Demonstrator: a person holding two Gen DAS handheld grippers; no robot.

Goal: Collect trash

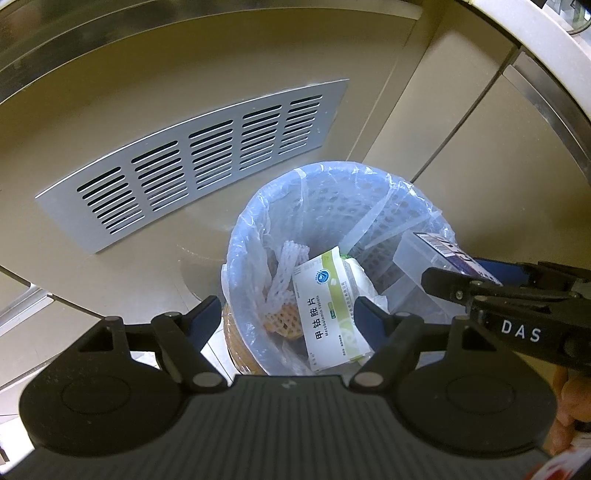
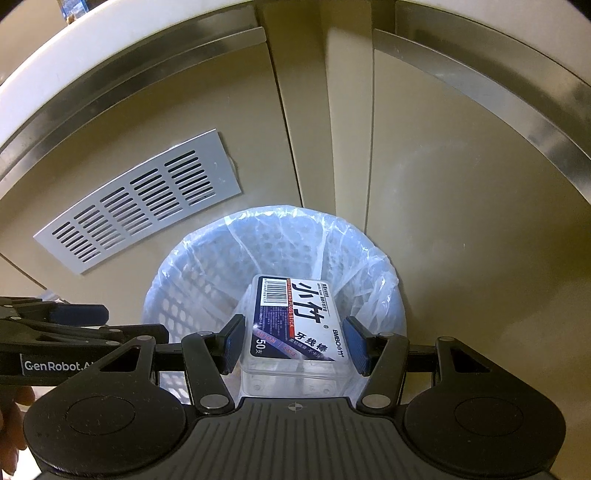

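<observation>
A mesh waste bin (image 1: pixel 332 192) lined with a clear plastic bag stands on the floor; it also shows in the right wrist view (image 2: pixel 207 273). Inside lie a white-and-green medicine box (image 1: pixel 328 310), white foam fruit netting (image 1: pixel 284 266) and an orange piece. My right gripper (image 2: pixel 295 343) hangs over the bin with a clear plastic floss-stick box (image 2: pixel 295 325) between its jaws; the pads stand slightly apart from the box sides. The floss-stick box also shows in the left wrist view (image 1: pixel 417 266). My left gripper (image 1: pixel 288 314) is open and empty above the bin's near rim.
A grey slotted vent plate (image 1: pixel 199 162) sits on the beige cabinet front behind the bin, also visible in the right wrist view (image 2: pixel 140 206). Cabinet doors with metal trim (image 2: pixel 480 74) rise behind. A white countertop edge (image 1: pixel 535 33) curves above.
</observation>
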